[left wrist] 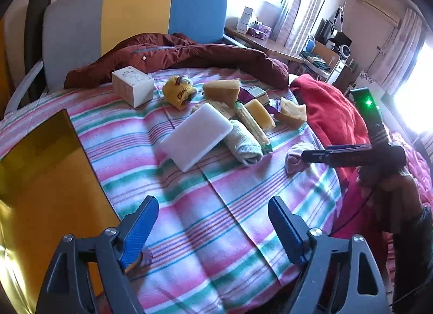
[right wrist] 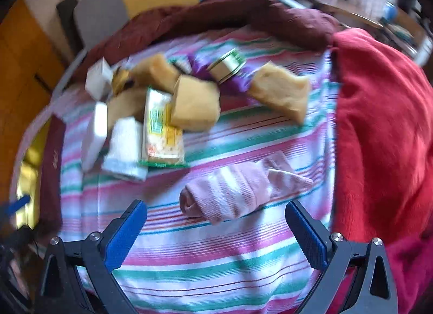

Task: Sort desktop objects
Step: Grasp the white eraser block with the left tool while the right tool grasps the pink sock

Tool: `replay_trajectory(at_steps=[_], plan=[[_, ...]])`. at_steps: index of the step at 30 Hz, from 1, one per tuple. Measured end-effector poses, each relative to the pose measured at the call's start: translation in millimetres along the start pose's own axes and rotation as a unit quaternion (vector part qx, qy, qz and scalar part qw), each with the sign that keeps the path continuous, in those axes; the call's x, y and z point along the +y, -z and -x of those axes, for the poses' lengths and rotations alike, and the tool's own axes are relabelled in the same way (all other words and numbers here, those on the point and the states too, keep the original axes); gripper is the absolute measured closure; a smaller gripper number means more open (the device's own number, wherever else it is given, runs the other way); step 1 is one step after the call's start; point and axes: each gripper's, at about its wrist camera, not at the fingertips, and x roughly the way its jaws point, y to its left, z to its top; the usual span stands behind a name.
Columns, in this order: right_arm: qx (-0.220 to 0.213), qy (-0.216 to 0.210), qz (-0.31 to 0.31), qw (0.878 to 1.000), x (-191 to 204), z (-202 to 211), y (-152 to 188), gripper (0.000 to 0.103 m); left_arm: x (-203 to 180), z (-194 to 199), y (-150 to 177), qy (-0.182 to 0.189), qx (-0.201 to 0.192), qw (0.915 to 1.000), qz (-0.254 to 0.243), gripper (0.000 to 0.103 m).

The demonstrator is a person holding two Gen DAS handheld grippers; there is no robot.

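On the left, the left tongs (left wrist: 213, 228) gape wide and empty over bare striped bedspread (left wrist: 216, 192), the pile with its white pad (left wrist: 197, 135) well ahead of them. To the right, the right tongs (right wrist: 216, 230) also stand open and empty, the pink sock (right wrist: 230, 192) just ahead between their tips (long axis running crosswise, jaw to jaw). The right hand is clearly nearer.

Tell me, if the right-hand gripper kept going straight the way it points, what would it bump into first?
Most likely the rolled pink sock. It lies on the striped blanket just ahead of the open right gripper, between its two fingers' line. Depth is hard to judge in this blurred view.
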Motion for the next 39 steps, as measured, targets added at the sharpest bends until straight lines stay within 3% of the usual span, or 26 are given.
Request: replay_trajectory(at_steps=[2,7,12,15,17,22,32,39], plan=[[0.013,0.023,0.014,1.0,2,-8,-5,0.0,-1,-4,-4,-0.004,0.004,0.9999,-0.01,0.0],[0.022,0.031,0.013,0.999,-3,-24,-14,0.0,-3,-19,-15,-0.014,0.014,0.9991,-0.038,0.0],[0.032,0.005,-0.032,0.999,-17,-44,-15,0.002,0,-32,-28,-0.028,0.025,0.9982,-0.047,0.0],[0.04,0.017,-0.042,0.998,-23,-49,-15,0.007,5,-46,-38,-0.036,0.042,0.9977,-0.041,0.007],[0.043,0.011,-0.044,0.998,-26,-51,-14,0.007,8,-58,-44,-0.042,0.053,0.9971,-0.036,0.017],[0.051,0.015,-0.04,0.998,-27,-53,-13,0.007,10,-85,-53,-0.057,0.088,0.9936,-0.043,0.023],[0.053,0.016,-0.036,0.998,-35,-53,-11,0.006,0,-121,-65,-0.069,0.114,0.9798,-0.149,0.023],[0.053,0.017,-0.035,0.998,-39,-52,-10,0.006,1,-138,-69,-0.05,0.128,0.9698,-0.201,0.022]])
